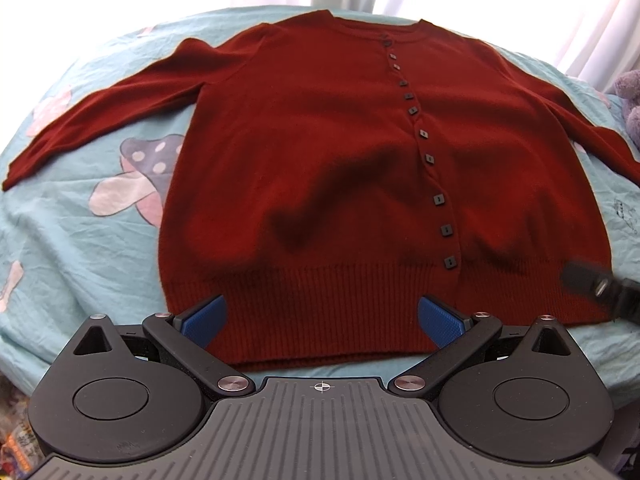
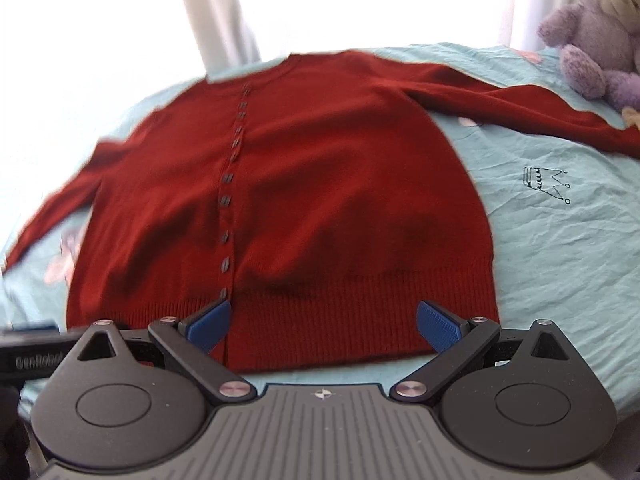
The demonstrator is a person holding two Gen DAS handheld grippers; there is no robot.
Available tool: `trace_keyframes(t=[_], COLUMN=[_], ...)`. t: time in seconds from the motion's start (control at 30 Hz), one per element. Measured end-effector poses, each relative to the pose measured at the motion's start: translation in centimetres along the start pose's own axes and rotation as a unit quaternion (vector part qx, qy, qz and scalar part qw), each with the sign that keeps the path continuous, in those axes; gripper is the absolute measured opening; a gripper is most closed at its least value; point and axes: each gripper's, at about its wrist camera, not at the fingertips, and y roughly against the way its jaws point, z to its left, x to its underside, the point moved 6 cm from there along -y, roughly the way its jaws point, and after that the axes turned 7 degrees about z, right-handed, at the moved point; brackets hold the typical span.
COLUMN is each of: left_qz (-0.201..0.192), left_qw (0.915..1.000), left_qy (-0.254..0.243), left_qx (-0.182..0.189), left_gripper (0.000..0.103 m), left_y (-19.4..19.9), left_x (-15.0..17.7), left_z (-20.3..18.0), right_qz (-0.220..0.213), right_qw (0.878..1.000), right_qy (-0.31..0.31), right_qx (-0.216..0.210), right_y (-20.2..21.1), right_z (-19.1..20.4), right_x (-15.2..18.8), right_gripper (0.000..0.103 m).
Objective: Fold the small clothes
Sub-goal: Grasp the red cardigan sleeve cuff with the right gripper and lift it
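Two sets of fingers hang spread and empty over the ribbed hem of the red cardigan [image 1: 320,152], which lies flat and buttoned on the bed [image 1: 80,240], hem at its near edge. Left gripper [image 1: 322,320] and right gripper [image 2: 324,324] should probably each pinch a hem corner squarely before folding.

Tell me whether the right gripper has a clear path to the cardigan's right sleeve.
Probably yes. The right gripper is open over the hem, and the right sleeve lies flat on bare sheet; the plush bear sits just beyond it.
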Motion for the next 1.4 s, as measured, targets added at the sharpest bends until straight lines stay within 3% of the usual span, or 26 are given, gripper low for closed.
trace_keyframes(t=[0.1, 0.13, 0.2, 0.33, 0.5, 0.63, 0.77, 0.8, 0.87, 1.0, 1.07, 1.1, 1.17, 1.3, 1.37, 1.4], left_qz=[0.0, 0.0, 0.0, -0.007, -0.002, -0.005, -0.009, -0.009, -0.009, -0.014, -0.01, -0.005, -0.004, -0.018, -0.031, -0.038], left_qw=[0.9999, 0.9999, 0.9998, 0.9996, 0.9989, 0.9969, 0.9965, 0.9963, 0.9954, 0.994, 0.9939, 0.9936, 0.9933, 0.9952, 0.9942, 0.9926], left_qy=[0.01, 0.013, 0.019, 0.028, 0.047, 0.078, 0.076, 0.076, 0.085, 0.103, 0.107, 0.111, 0.115, 0.094, 0.085, 0.08], left_qx=[0.003, 0.005, 0.007, -0.003, -0.003, -0.01, -0.033, -0.039, -0.045, -0.034, -0.025, -0.02, -0.011, 0.022, 0.059, 0.083], left_gripper=[0.103, 0.103, 0.103, 0.103, 0.103, 0.103, 0.103, 0.103, 0.103, 0.103, 0.103, 0.103, 0.103, 0.103, 0.103, 0.103], left_y=[-0.5, -0.8, -1.3, -2.6, -4.7, -6.1, -7.4, -7.7, -8.4, -9.1, -9.4, -9.7, -9.8, -9.4, -8.9, -8.6], left_x=[-0.5, -0.7, -1.3, -2.7, -4.9, -6.6, -8.3, -8.6, -9.2, -9.7, -9.9, -10.0, -10.1, -10.7, -11.7, -12.3], left_z=[0.3, 0.4, 0.5, 0.6, 0.5, 0.1, -0.5, -0.6, -0.7, -0.9, -1.0, -1.1, -1.0, -1.2, -1.3, -1.3], right_qz=[-0.095, -0.141, -0.185, -0.194, -0.21, -0.226, -0.231, -0.229, -0.235, -0.246, -0.243, -0.241, -0.226, -0.236, -0.259, -0.27], right_qw=[0.993, 0.986, 0.973, 0.955, 0.908, 0.878, 0.849, 0.845, 0.839, 0.825, 0.825, 0.831, 0.856, 0.887, 0.906, 0.916], right_qy=[-0.062, -0.088, -0.132, -0.223, -0.36, -0.422, -0.475, -0.483, -0.491, -0.508, -0.507, -0.499, -0.465, -0.393, -0.329, -0.294], right_qx=[-0.019, -0.029, -0.03, -0.016, -0.035, -0.017, -0.006, -0.002, -0.012, -0.043, -0.046, -0.04, -0.001, 0.066, 0.06, 0.037], right_y=[0.8, 1.3, 1.3, 0.2, -1.4, -2.8, -4.3, -4.8, -5.7, -6.9, -7.4, -7.4, -7.3, -5.7, -4.3, -3.7], right_z=[-3.7, -5.6, -9.1, -16.9, -27.2, -33.9, -38.4, -39.1, -40.3, -40.7, -40.7, -40.6, -40.1, -36.8, -32.5, -29.5], right_x=[-1.8, -2.5, -3.7, -6.2, -8.6, -10.2, -11.4, -11.6, -12.1, -12.4, -12.4, -12.6, -13.3, -16.0, -18.4, -19.7], right_gripper=[0.099, 0.099, 0.099, 0.099, 0.097, 0.068, 0.058, 0.056, 0.041, 0.031, 0.02, 0.018, 0.009, 0.007, 0.007, 0.007])
